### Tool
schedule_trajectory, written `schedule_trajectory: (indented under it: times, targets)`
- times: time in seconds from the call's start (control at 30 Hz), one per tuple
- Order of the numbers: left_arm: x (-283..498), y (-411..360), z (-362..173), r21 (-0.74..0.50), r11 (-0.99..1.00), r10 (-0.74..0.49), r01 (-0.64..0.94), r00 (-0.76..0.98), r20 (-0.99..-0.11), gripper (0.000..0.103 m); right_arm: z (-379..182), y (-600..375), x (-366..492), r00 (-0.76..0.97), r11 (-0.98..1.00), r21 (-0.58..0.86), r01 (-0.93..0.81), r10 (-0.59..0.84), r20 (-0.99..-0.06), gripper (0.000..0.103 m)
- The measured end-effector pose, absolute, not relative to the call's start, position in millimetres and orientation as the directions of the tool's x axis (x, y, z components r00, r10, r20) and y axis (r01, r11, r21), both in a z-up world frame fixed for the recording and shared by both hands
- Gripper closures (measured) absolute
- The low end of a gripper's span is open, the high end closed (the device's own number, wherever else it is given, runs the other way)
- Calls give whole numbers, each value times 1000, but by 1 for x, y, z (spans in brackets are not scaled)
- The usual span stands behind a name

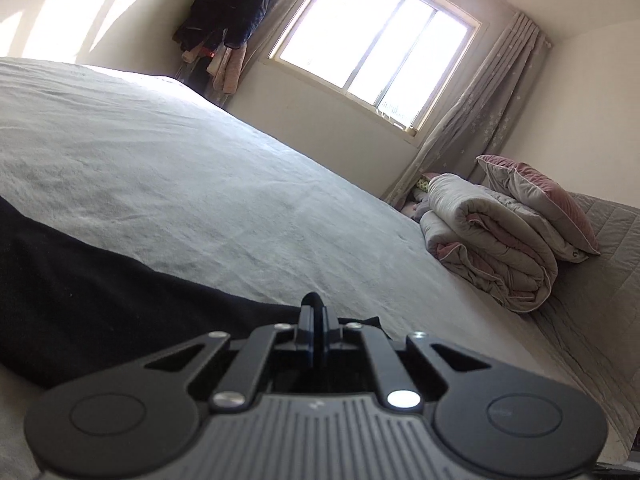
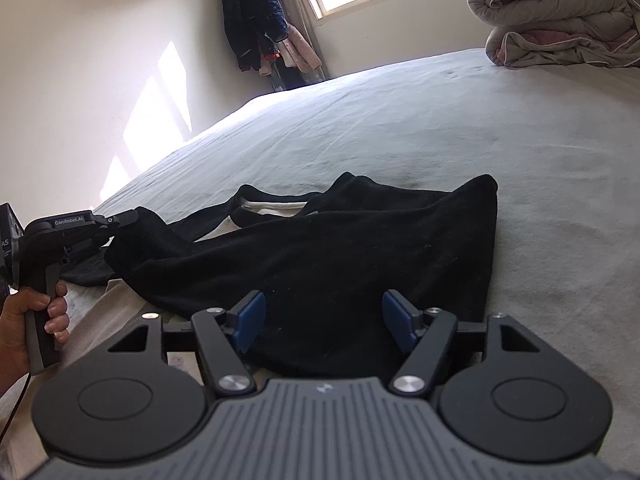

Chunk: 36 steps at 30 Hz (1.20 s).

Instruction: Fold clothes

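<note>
sunlit bedroom with cream walls and one large bed [image 2: 400, 128] covered by a pale grey sheet, which fills most of both views. one window [image 1: 372, 40] with pale curtains sits in the far wall, and one rack of hanging clothes [image 2: 256, 32] stands in the corner of the room beside it. at the bed's far right corner lies one rolled grey and pink quilt [image 1: 488, 244], with one pink pillow [image 1: 544, 204] leaning on top of it.

one black garment [image 2: 320, 248] lies spread and rumpled along the near edge of the bed, a strip of white lining showing at its far side.

two handheld grippers are in view. the left gripper [image 1: 314, 312], seen side-on in the right wrist view with one hand [image 2: 36, 320] around its handle, has its jaws pressed together on the left end of the black garment, lifting a fold of the cloth. the right gripper [image 2: 324, 322] has its two blue pads [image 2: 250, 320] spread wide apart just above the garment's near edge, gripping nothing, the black cloth showing between them.
</note>
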<state>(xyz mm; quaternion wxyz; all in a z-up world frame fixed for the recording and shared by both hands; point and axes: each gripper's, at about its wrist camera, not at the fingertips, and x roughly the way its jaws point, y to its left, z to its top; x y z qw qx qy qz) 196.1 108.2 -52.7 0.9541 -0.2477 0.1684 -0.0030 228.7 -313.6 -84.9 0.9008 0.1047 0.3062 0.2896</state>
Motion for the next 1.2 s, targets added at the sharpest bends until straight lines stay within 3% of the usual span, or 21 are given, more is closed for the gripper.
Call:
schedule_trajectory:
  times: [0.07,0.13,0.2,0.3,0.4,0.53,0.6,0.83,1.2]
  targets:
    - [206,112,-55,-435,887,-36,-158,914,-405,98,-85,-313,228,644,810,363,-461,587,-491,32]
    - [216,118,-60,-431,874,-24,-225,866,-500,79,-85,-313,229,644,810,360,-463,586,-491,32]
    - [213,124,-63,-471,849,-42,-238,859,-510,60,-85,-313,229,642,808,361,-465,589,-490,30]
    - [203,123,-62,-484,843,-52,-235,860,-508,50,-85,-313,229,641,806,364,-467,592,-489,30]
    - [198,115,-62,-448,865,-60,-226,840,-540,49,-85,-313,230,640,805,366,-467,594,-488,30]
    - [190,98,-60,-204,941,106,-269,810,-577,50,-85,-313,230,640,804,367,-469,595,-487,29]
    - [184,101,-56,-159,942,157,-294,808,-568,49,-85,-314,230,639,802,370,-469,597,-485,29]
    - [156,142,-39,-180,893,252,-412,790,-559,26,-83,-312,228,642,806,366,-465,592,-488,28]
    - [131,225,-53,-278,701,413,-657,692,-592,24,-64,-316,224,647,780,434,-450,620,-443,28]
